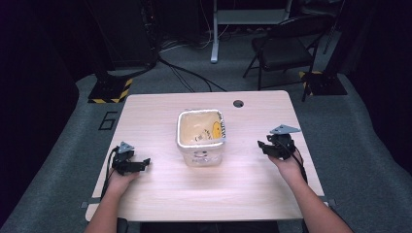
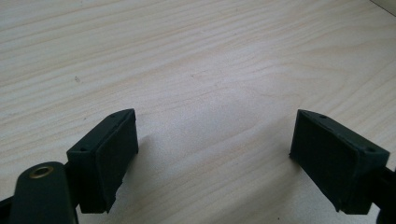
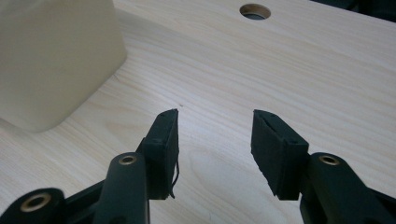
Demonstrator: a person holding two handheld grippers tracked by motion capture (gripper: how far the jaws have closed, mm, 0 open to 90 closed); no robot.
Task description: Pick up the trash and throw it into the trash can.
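A translucent white square tub (image 1: 200,137) stands in the middle of the light wood table (image 1: 160,184); something yellow with black markings lies inside it. In the right gripper view the tub's wall (image 3: 51,56) rises at the upper left. My left gripper (image 1: 145,163) rests low over the table's left side, well left of the tub, jaws wide open (image 2: 214,144) with bare wood between them. My right gripper (image 1: 261,145) is held right of the tub, pointing toward it, open (image 3: 215,140) and holding nothing.
A round cable hole (image 1: 238,103) sits near the table's far edge, also seen as the hole (image 3: 255,11). Beyond the table stand a black folding chair (image 1: 284,48), a desk leg (image 1: 214,34) and stands with yellow-black striped bases (image 1: 111,91). Cables cross the grey carpet.
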